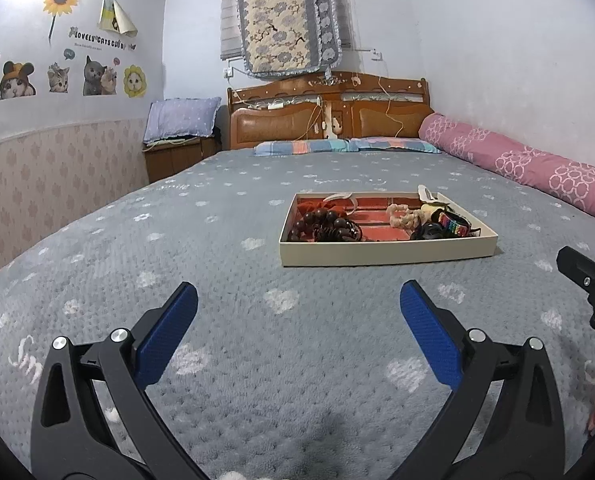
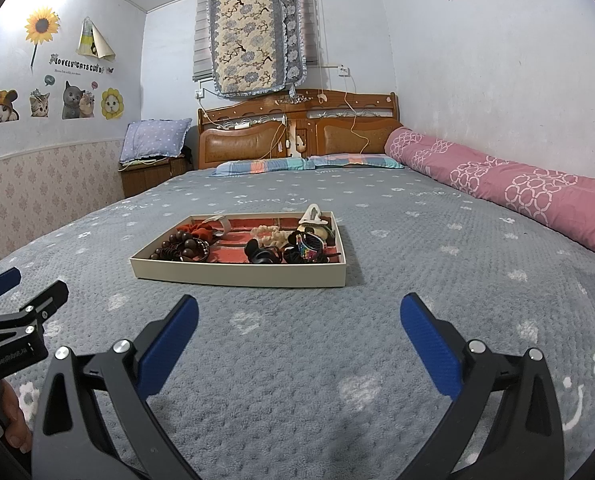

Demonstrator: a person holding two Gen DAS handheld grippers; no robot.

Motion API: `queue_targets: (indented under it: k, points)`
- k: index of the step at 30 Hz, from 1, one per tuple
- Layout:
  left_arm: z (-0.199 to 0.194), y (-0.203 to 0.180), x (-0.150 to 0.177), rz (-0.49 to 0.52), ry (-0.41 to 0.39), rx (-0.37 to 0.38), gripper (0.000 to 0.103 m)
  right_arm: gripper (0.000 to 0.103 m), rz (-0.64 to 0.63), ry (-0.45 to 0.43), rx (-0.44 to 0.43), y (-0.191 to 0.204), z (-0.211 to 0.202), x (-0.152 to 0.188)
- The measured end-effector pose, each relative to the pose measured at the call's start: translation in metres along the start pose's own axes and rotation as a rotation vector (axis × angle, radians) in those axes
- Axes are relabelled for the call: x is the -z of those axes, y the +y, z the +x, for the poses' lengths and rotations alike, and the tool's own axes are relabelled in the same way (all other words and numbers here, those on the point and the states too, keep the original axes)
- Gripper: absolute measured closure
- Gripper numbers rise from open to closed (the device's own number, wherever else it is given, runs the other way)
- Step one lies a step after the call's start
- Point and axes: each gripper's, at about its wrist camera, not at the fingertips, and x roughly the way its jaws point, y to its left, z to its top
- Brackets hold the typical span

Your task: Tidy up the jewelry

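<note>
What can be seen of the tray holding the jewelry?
The tray is a shallow rectangular box with cream outer walls, cardboard by the look of it, and a red-orange lining divided into compartments. It lies flat on the grey bedspread, ahead of both open grippers, touched by neither. Inside, dark brown wooden beads sit at its left end, black hair ties and a rainbow-coloured piece toward the right, a cream braided item between.

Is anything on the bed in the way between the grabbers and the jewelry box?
Nothing visible is. Only bare gray blanket lies between the open left hand-held gripper, the open right hand-held gripper and the jewelry tray. Both are empty and apart from it.
</note>
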Motion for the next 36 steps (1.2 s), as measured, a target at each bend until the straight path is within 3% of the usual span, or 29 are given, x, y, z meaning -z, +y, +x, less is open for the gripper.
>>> queue_targets:
  k: [36]
  points:
    - [0.0033, 0.0039, -0.0004, -0.013, 0.023, -0.001, 0.005, 0.004, 0.002, 0.001, 0.001, -0.0006, 0.0002, -0.0005]
